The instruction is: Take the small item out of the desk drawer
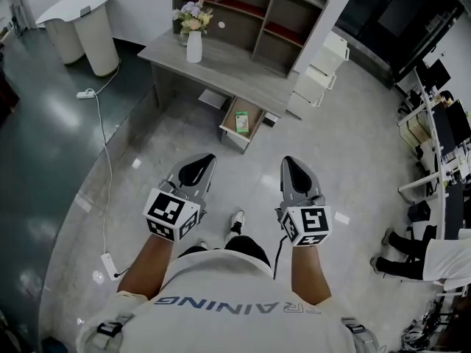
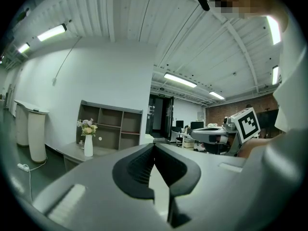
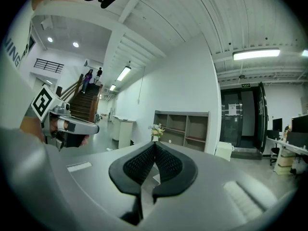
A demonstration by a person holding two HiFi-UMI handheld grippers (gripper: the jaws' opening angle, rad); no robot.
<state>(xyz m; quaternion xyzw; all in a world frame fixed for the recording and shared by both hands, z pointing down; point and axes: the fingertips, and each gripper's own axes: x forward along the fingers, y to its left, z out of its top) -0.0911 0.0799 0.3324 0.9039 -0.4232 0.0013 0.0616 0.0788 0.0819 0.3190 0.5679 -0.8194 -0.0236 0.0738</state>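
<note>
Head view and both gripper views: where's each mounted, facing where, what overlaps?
Head view: on the head, steeply down at desk and open drawer; shows forearms, shoe, left gripper, right gripper.
Left gripper view: on that gripper, along its shut jaws toward the desk; right gripper at right.
Right gripper view: same, shut jaws; left gripper at left.
Shared: vase and shelf unit, in all three.

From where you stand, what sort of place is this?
Probably an open-plan office. A grey wooden desk with a pulled-out drawer and a white vase of flowers stands before a grey open-shelved cabinet, and workstations with dark monitors line the right side.
</note>
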